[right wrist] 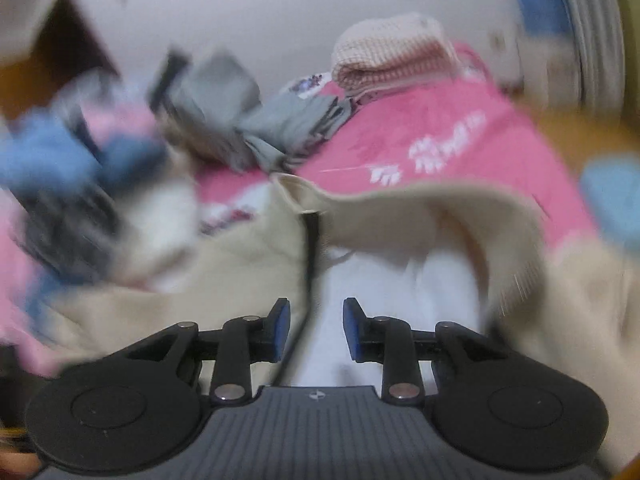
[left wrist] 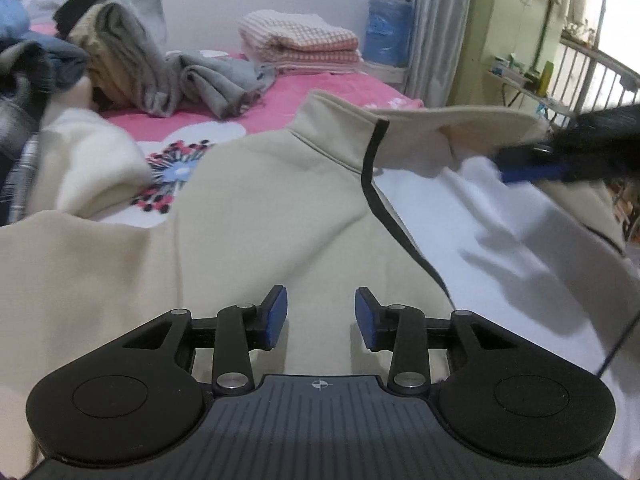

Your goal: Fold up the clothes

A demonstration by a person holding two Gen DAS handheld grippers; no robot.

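At the far left of the left wrist view a loose heap of unfolded clothes (left wrist: 76, 56) in blue, grey, tan and black lies on the pink bed cover with white flower prints (left wrist: 320, 88). Just in front of it is a fluffy cream-white garment (left wrist: 92, 160). More to the right, at the back near the wall, a folded stack of pink-and-white checked cloth (left wrist: 300, 42) rests on the bed.

The beige fleece jacket with a black zipper line and white lining (left wrist: 248, 208) is spread on the bed and fills the middle of this view. Its stand-up collar (left wrist: 340, 120) points toward the wall, and the right front panel is turned open, so the white lining (left wrist: 500, 220) shows.

The left gripper (left wrist: 321, 314) hangs over the beige front of the jacket, released, with a clear gap between its blue pads (left wrist: 276, 316) and nothing in them.

At the right edge, the right gripper (left wrist: 532, 170) appears blurred near the raised collar end; there I cannot tell if it touches the cloth. In the right wrist view, which is strongly blurred, the right gripper (right wrist: 314, 328) is also released, with its pads apart over the zipper line (right wrist: 311, 240) and white lining.

No readable writing, brand or label shows on any cloth.
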